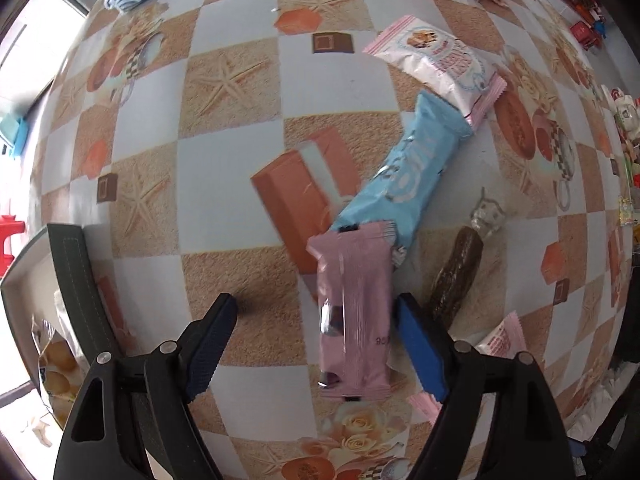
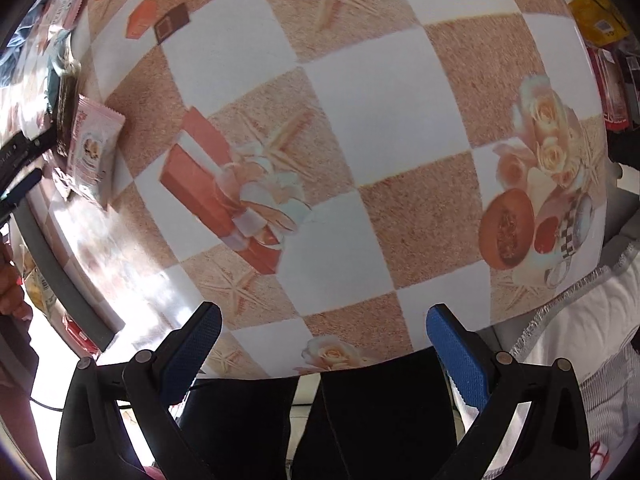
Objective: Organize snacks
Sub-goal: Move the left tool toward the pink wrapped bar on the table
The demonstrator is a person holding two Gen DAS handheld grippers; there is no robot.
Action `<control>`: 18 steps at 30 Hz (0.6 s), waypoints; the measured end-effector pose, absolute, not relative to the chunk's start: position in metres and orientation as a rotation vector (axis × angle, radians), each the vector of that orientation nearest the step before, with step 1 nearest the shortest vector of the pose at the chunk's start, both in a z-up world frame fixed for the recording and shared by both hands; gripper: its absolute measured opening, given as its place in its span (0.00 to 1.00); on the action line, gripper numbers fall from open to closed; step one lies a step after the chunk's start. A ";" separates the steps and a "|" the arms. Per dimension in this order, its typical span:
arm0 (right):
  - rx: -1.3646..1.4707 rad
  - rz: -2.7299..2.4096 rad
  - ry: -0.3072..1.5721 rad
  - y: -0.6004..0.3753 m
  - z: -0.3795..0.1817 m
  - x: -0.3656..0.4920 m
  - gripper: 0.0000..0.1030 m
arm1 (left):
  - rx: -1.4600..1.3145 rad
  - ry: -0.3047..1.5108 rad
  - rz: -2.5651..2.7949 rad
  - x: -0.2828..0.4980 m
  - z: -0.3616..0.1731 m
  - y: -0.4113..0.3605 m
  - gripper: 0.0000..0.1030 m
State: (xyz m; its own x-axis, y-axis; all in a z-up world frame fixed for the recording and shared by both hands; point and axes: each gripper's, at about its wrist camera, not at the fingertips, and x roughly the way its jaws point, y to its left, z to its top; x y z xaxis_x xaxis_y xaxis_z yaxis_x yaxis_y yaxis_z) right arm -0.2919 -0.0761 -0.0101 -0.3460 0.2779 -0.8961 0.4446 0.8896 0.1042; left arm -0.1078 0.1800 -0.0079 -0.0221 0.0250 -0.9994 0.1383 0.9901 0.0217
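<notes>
Left hand-held gripper spread, pink snack packet between pads, right of centre, unpinched; long axis up-down in frame. Right hand-held gripper spread, empty, far off.

On the table, the bar lies between the open fingers of the left gripper, nearer the right one. Its far end overlaps a long packet, whose far end meets a pouch. A sausage lies right of the bar. A box stands at the left.
</notes>
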 end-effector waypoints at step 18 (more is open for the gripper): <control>0.678 -0.233 1.754 0.006 -0.012 -0.167 1.00 | 0.186 1.528 -0.091 -0.111 0.010 0.195 0.83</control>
State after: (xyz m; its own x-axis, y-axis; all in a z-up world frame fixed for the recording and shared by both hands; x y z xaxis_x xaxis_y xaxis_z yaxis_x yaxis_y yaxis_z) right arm -0.1666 0.0064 -0.0122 -0.1499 0.3203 -0.9354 0.5533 0.8112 0.1891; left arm -0.1106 0.1947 0.0099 0.0434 0.0575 -0.9974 0.1752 0.9824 0.0642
